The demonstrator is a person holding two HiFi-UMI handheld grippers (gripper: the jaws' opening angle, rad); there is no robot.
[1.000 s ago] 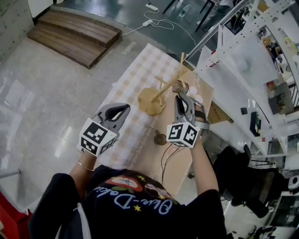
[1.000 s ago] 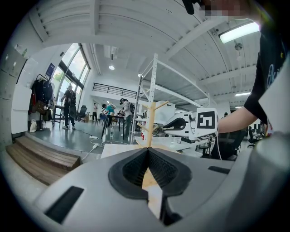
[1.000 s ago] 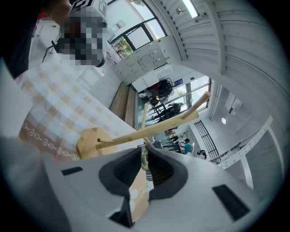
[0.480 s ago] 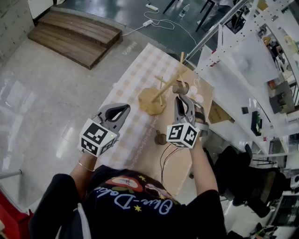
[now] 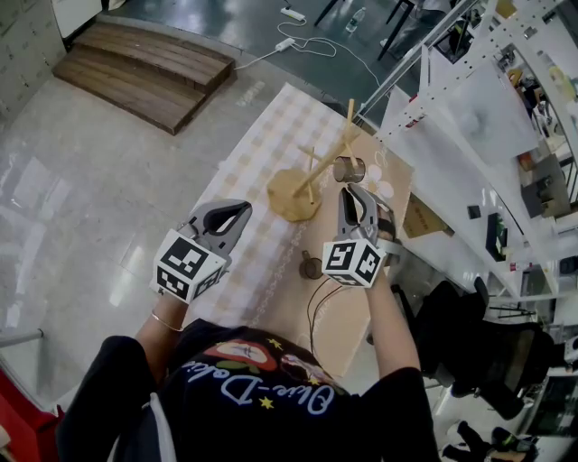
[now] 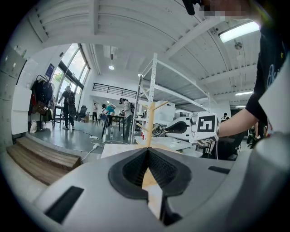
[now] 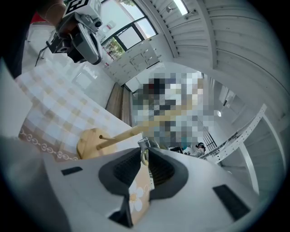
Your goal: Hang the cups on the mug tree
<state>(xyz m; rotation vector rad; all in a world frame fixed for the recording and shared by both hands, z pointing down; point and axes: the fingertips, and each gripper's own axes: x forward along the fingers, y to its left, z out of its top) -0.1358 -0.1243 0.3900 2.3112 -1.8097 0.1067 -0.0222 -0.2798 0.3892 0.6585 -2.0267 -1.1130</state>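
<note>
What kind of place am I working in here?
Probably a workshop or lab, not a home: white perforated metal shelving, a polished floor with a power strip, and people near work tables behind.

Two cups (far cup (image 5: 348,169), near cup (image 5: 311,267)), one mug tree (image 5: 291,193), two grippers (left gripper (image 5: 242,210), right gripper (image 5: 351,189)).

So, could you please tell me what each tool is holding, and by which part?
Right tool grips the cup, apparently by its handle; left tool is shut, empty.
</note>
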